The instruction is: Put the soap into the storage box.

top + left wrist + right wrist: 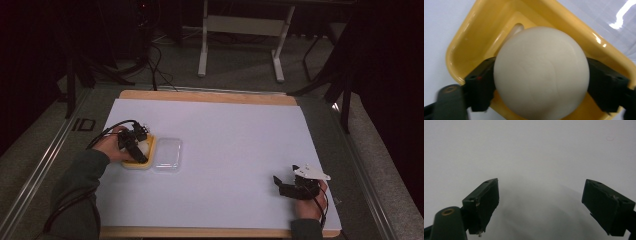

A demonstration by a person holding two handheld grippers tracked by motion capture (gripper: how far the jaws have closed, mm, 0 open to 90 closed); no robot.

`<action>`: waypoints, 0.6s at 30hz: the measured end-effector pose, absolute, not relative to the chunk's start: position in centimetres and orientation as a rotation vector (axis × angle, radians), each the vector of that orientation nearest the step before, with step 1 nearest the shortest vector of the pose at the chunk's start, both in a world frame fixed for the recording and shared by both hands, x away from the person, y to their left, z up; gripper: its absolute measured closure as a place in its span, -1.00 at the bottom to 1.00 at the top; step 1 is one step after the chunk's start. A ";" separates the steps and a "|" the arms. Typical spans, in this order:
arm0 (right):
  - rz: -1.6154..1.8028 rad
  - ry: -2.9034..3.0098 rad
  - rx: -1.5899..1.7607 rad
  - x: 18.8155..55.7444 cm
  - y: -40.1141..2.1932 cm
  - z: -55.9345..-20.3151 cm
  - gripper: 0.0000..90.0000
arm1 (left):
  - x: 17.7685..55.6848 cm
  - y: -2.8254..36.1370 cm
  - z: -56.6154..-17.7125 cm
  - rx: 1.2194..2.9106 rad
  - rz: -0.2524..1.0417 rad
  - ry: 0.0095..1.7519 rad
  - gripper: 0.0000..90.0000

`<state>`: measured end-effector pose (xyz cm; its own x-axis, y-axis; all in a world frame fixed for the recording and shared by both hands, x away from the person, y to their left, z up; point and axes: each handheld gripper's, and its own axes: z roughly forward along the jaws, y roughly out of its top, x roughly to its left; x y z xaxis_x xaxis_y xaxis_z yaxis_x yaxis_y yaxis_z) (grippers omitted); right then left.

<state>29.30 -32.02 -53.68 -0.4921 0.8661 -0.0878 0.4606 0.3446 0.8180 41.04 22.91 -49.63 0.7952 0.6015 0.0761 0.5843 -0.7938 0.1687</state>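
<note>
Gripping white ball (541, 72) inside yellow tray (471, 37), left tool (541, 85); right tool (546, 205) wide open, empty.

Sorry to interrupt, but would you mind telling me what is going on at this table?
A person holds a tool in each hand. The left tool grips a white ball from both sides over a yellow tray, next to a clear lid. The right tool is open over the bare white table cover, holding nothing.

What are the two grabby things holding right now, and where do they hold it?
The left hand-held gripper squeezes a white ball by its two opposite sides, over a yellow tray. The right hand-held gripper is open, holding nothing.
</note>
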 end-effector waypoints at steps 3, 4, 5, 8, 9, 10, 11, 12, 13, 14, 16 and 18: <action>1.025 2.094 1.154 29.3 -32.0 -53.7 -0.69 | 41.0 22.9 -49.6 2.848 0.192 0.939 -0.70; 1.025 2.094 1.153 29.3 -32.0 -53.7 -0.68 | 41.0 22.9 -49.6 2.849 0.193 0.938 -0.71; 1.026 2.093 1.154 29.3 -32.0 -53.7 -0.68 | 40.9 22.9 -49.6 2.849 0.194 0.940 -0.73; 1.025 2.094 1.152 29.3 -32.0 -53.7 -0.68 | 40.9 22.9 -49.4 2.851 0.206 0.932 -0.76; 1.025 2.094 1.153 29.3 -32.0 -53.7 -0.68 | 40.9 22.9 -49.4 2.847 0.205 0.936 -0.77; 1.026 2.094 1.154 29.3 -32.0 -53.7 -0.69 | 40.9 23.0 -49.2 2.839 0.211 0.933 -0.78; 1.026 2.095 1.153 29.3 -32.0 -53.7 -0.69 | 40.9 23.0 -49.2 2.835 0.209 0.934 -0.79; 1.026 2.095 1.152 29.3 -32.0 -53.7 -0.68 | 40.9 23.0 -49.1 2.829 0.207 0.936 -0.79; 1.026 2.095 1.152 29.3 -32.0 -53.7 -0.68 | 40.8 23.0 -49.0 2.827 0.208 0.938 -0.80; 1.026 2.094 1.153 29.3 -32.0 -53.7 -0.68 | 40.8 23.0 -48.9 2.828 0.210 0.934 -0.80; 1.026 2.094 1.153 29.3 -32.0 -53.7 -0.68 | 40.7 23.1 -48.7 2.826 0.218 0.929 -0.80; 1.025 2.095 1.152 29.3 -32.0 -53.7 -0.68 | 40.6 23.2 -48.5 2.819 0.222 0.920 -0.81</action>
